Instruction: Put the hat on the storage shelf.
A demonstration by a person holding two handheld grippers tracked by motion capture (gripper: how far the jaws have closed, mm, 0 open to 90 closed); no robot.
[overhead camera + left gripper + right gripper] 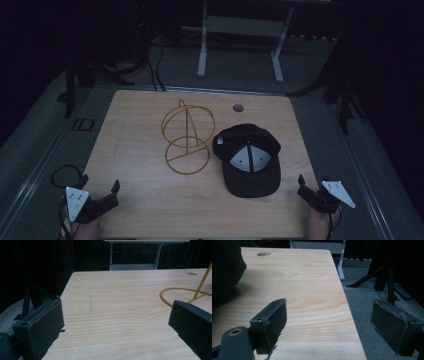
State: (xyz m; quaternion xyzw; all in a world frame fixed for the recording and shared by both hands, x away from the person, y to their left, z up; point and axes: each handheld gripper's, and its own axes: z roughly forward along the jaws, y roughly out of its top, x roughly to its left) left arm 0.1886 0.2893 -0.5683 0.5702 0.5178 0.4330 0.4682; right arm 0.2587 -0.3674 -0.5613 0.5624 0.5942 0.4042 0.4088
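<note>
A black cap (pixel 248 172) lies upside down on the wooden table (pixel 140 125), right of centre, with its white lining facing up. To its left stands a yellow wire stand (pixel 187 137) made of rings and an upright rod. My left gripper (pixel 113 195) rests at the table's near left corner, open, with nothing between its jaws. At the near right edge my right gripper (pixel 305 190) is also open and empty. The left gripper view has my left gripper (pixel 117 325) over bare wood, with the stand's base ring (pixel 175 290) ahead on the right. The right gripper view has my right gripper (pixel 329 320) straddling the table's edge, with the cap (pixel 224 270) at far left.
A round cable hole (pixel 238 107) sits near the table's far edge. Beyond the table stands a white frame on two legs (pixel 240 45). Dark stands (pixel 345 95) and cables (pixel 155 65) lie on the grey carpet around the table.
</note>
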